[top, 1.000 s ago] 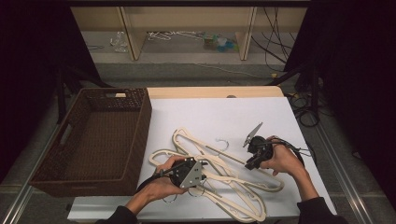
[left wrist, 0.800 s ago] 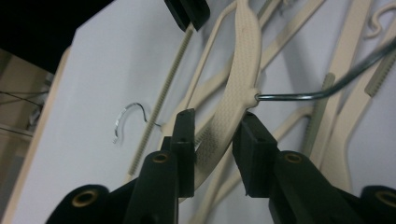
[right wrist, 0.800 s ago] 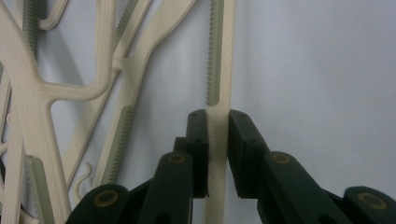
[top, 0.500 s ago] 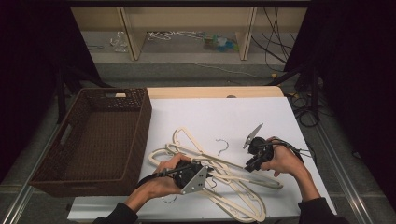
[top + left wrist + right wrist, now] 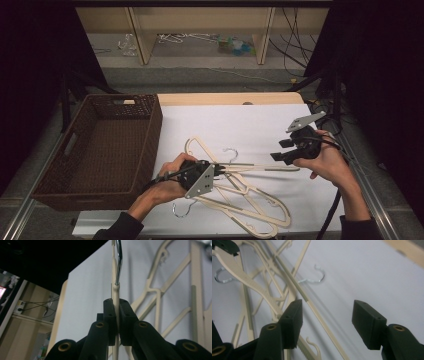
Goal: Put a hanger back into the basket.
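left tongs (image 5: 117, 322): clamped on neck of cream plastic hanger (image 5: 260, 168), lifted over white counter (image 5: 260, 125) | right tongs (image 5: 325, 322): jaws just opening, holding nothing, at 3 o'clock of hanger

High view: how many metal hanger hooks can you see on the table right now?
2. One hook shows just beyond the left gripper; the other hook is near the sheet's front edge, below the left hand. More may be hidden under the hanger pile.

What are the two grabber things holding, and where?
The left gripper pinches a cream hanger at its neck, just below the metal hook. The right gripper holds nothing.
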Demonstrator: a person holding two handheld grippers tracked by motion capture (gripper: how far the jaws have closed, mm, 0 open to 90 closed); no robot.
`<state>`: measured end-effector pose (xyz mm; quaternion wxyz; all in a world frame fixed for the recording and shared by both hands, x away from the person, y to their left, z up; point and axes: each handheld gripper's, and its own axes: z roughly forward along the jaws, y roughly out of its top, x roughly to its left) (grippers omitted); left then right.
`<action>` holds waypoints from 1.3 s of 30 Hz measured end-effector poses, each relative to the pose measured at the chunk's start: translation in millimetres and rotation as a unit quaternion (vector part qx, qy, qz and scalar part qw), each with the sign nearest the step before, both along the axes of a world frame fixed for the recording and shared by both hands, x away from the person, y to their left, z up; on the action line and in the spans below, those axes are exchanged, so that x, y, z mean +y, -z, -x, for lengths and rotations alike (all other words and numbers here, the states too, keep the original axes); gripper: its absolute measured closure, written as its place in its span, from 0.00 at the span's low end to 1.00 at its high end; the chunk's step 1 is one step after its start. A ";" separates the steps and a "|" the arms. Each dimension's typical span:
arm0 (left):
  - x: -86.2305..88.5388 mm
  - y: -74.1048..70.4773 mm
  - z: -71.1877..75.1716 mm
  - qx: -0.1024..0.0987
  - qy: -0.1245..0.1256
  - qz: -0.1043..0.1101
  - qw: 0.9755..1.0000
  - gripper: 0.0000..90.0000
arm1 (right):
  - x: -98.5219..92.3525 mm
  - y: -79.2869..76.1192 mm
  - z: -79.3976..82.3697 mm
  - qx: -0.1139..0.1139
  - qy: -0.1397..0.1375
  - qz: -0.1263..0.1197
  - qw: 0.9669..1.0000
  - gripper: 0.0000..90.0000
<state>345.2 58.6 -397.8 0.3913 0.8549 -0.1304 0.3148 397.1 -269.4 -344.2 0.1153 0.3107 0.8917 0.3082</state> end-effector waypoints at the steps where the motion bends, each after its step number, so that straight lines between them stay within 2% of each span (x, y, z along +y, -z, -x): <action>1: 2.0 -4.0 -0.3 0.002 -0.005 0.005 1.000 0.95 | -3.5 -6.3 3.4 -0.013 0.010 -0.013 1.000 0.46; 2: 3.1 -6.0 -0.2 0.009 -0.012 0.018 1.000 0.95 | -6.4 -10.3 4.4 -0.025 0.011 -0.021 0.999 0.45; 3: 5.7 -9.9 -1.0 0.012 -0.021 0.025 0.999 0.95 | -8.6 -14.4 5.9 -0.023 0.014 -0.023 0.999 0.44; 5: 11.3 -15.0 -3.2 0.016 -0.042 0.025 0.999 0.95 | -17.6 -23.8 10.2 -0.054 0.027 -0.041 0.997 0.42; 7: 14.2 -17.5 -4.4 0.015 -0.052 0.018 0.998 0.95 | -20.0 -26.9 11.7 -0.054 0.033 -0.047 0.997 0.41; 8: 16.3 -18.5 -5.2 0.028 -0.062 0.027 0.997 0.95 | -28.0 -33.7 15.2 -0.055 0.046 -0.052 0.996 0.40; 9: 18.7 -20.8 -5.9 0.029 -0.071 0.026 0.997 0.95 | -28.0 -33.7 15.2 -0.055 0.046 -0.052 0.996 0.40; 10: 21.6 -23.8 -6.6 0.045 -0.085 0.047 0.994 0.95 | -31.5 -35.1 17.6 -0.056 0.059 -0.057 0.995 0.38; 11: 21.6 -23.8 -6.6 0.045 -0.085 0.047 0.994 0.95 | -31.5 -35.1 17.6 -0.056 0.059 -0.057 0.995 0.38; 12: 23.4 -26.8 -7.2 0.056 -0.093 0.059 0.992 0.95 | -32.1 -34.5 19.2 -0.056 0.065 -0.057 0.995 0.37; 16: 30.0 -37.3 -7.8 0.082 -0.111 0.089 0.986 0.95 | -26.9 -23.3 22.4 -0.052 0.060 -0.051 0.996 0.37; 17: 32.2 -40.1 -7.8 0.096 -0.115 0.101 0.984 0.95 | -25.7 -20.7 22.8 -0.046 0.056 -0.048 0.996 0.37; 18: 34.7 -43.1 -8.2 0.108 -0.116 0.114 0.981 0.95 | -24.7 -17.6 22.7 -0.050 0.055 -0.044 0.996 0.37; 19: 40.2 -48.1 -8.9 0.138 -0.121 0.143 0.973 0.95 | -22.2 -11.7 23.2 -0.050 0.057 -0.040 0.996 0.37; 20: 42.4 -49.9 -9.4 0.144 -0.122 0.151 0.970 0.95 | -22.5 -11.9 23.8 -0.038 0.054 -0.035 0.997 0.37; 21: 42.4 -49.9 -9.4 0.144 -0.122 0.151 0.970 0.95 | -22.5 -11.9 23.8 -0.038 0.054 -0.035 0.997 0.37; 22: 46.2 -52.3 -9.9 0.163 -0.127 0.165 0.965 0.95 | -22.1 -9.3 23.9 -0.047 0.044 -0.034 0.997 0.37; 23: 51.6 -55.1 -11.8 0.194 -0.129 0.185 0.955 0.95 | -21.7 -9.5 25.3 -0.042 0.043 -0.032 0.998 0.37; 24: 55.6 -56.4 -12.4 0.220 -0.132 0.199 0.946 0.95 | -20.6 -9.1 26.9 -0.038 0.046 -0.029 0.998 0.37; 25: 58.2 -57.7 -12.6 0.226 -0.132 0.203 0.944 0.95 | -17.4 -5.6 28.8 -0.043 0.045 -0.029 0.998 0.37; 26: 61.8 -59.5 -11.7 0.242 -0.135 0.210 0.938 0.95 | -15.8 -5.1 30.1 -0.032 0.040 -0.022 0.998 0.37; 27: 61.8 -59.5 -11.7 0.242 -0.135 0.210 0.938 0.95 | -15.8 -5.1 30.1 -0.032 0.040 -0.022 0.998 0.37; 28: 66.7 -62.8 -9.4 0.254 -0.144 0.221 0.931 0.95 | -9.9 1.0 32.1 -0.029 0.028 -0.011 0.999 0.37; 29: 69.9 -65.3 -7.9 0.260 -0.147 0.228 0.927 0.95 | -7.2 3.8 33.2 -0.027 0.027 -0.007 0.999 0.37; 30: 72.7 -67.5 -6.8 0.261 -0.150 0.234 0.925 0.95 | -4.0 6.7 34.5 -0.016 0.018 0.000 1.000 0.38; 31: 75.5 -69.9 -5.9 0.263 -0.154 0.242 0.921 0.95 | -0.6 11.2 35.8 -0.019 0.019 0.000 1.000 0.38; 32: 75.5 -69.9 -5.9 0.263 -0.154 0.242 0.921 0.95 | -0.6 11.2 35.8 -0.019 0.019 0.000 1.000 0.38; 33: 80.7 -74.5 -4.8 0.268 -0.159 0.259 0.914 0.95 | 4.4 18.4 38.7 -0.005 0.008 0.011 1.000 0.38; 34: 80.7 -74.5 -4.8 0.268 -0.159 0.259 0.914 0.95 | 4.4 18.4 38.7 -0.005 0.008 0.011 1.000 0.38; 35: 83.7 -77.3 -4.0 0.274 -0.162 0.267 0.910 0.95 | 9.8 28.5 43.2 0.006 0.006 0.023 1.000 0.38; 37: 87.9 -80.9 -3.1 0.283 -0.164 0.278 0.903 0.95 | 11.2 32.8 43.9 0.005 0.004 0.025 1.000 0.38; 38: 90.1 -82.7 -2.4 0.289 -0.165 0.284 0.899 0.95 | 13.8 38.8 46.4 0.009 0.006 0.024 1.000 0.38; 39: 93.0 -84.9 -1.3 0.295 -0.165 0.290 0.895 0.95 | 14.2 44.4 46.4 0.004 -0.006 0.028 1.000 0.38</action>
